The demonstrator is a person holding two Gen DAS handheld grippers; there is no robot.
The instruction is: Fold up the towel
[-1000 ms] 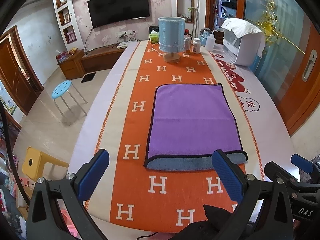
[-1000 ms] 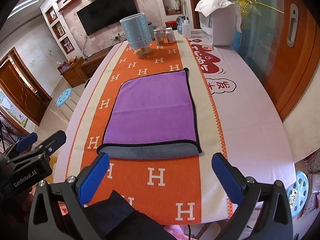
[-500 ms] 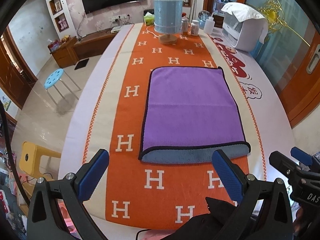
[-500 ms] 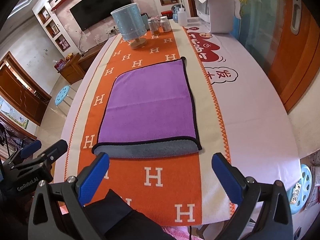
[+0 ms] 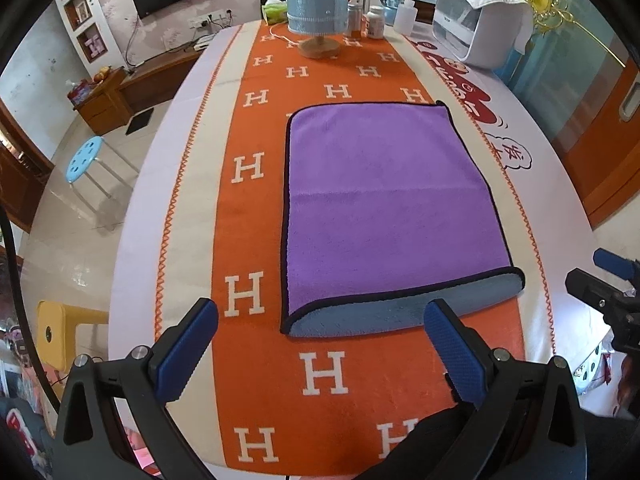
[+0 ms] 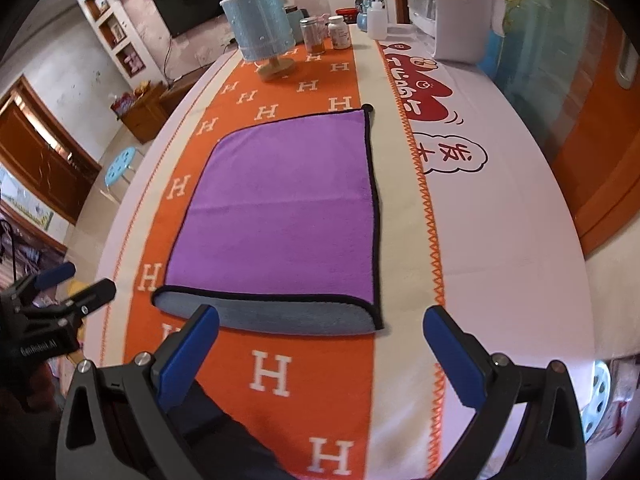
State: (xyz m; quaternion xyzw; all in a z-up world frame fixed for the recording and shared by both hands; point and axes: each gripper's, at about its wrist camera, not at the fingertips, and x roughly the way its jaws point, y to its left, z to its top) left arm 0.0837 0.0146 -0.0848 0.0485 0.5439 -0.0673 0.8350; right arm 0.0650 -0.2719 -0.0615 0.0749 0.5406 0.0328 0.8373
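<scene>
A purple towel (image 5: 384, 200) with a black hem lies flat on the orange runner, folded once, with its grey underside showing along the near fold (image 5: 400, 312). It also shows in the right wrist view (image 6: 280, 208). My left gripper (image 5: 320, 344) is open and empty, just short of the towel's near left corner. My right gripper (image 6: 320, 344) is open and empty, just short of the near right corner. Each gripper shows at the edge of the other's view.
A blue lamp on a wooden base (image 5: 318, 4) stands at the table's far end with jars (image 6: 312, 34) and bottles. A white appliance (image 5: 476, 20) sits at the far right. The orange H-patterned runner (image 5: 324, 376) covers the table. A blue stool (image 5: 86, 158) stands left of the table.
Both grippers have moved forward and down toward the towel's near folded edge. The towel has not moved. Both stay open.
</scene>
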